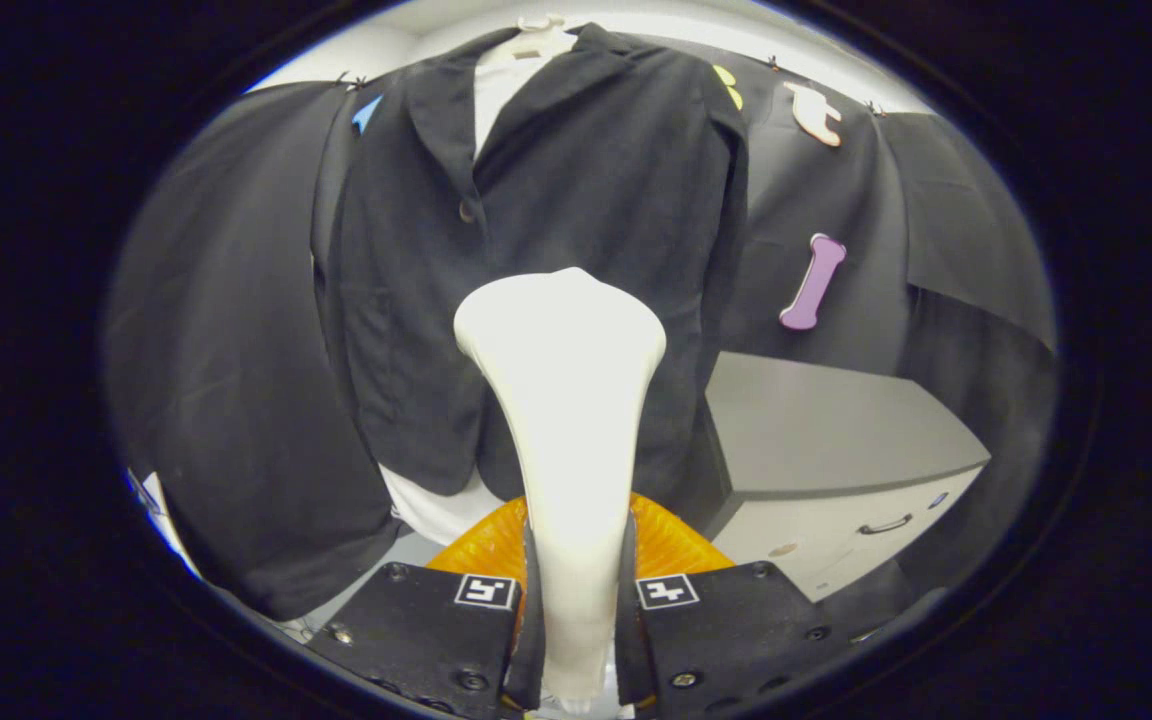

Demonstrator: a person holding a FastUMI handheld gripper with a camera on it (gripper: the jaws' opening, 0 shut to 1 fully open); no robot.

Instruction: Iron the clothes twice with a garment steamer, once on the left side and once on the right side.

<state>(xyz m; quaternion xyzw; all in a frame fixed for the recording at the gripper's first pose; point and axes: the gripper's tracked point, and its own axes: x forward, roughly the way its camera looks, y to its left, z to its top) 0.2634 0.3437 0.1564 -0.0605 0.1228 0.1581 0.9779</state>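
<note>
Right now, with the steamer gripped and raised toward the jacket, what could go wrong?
1. The gripper is shut on the steamer low on its handle; the wide head sits far beyond the fingers, so it may tip or slip in the grip.
2. The jacket hangs loose on a hanger, so pressure could swing it away.
3. The cabinet stands close beside the hem and might block a right-side pass.

You're working in a staged recording booth, not a lived-in home: black cloth (226,300) drapes the walls, a dark jacket (556,190) hangs on a hanger (534,40), and a grey drawer cabinet (836,470) stands beside it.
</note>
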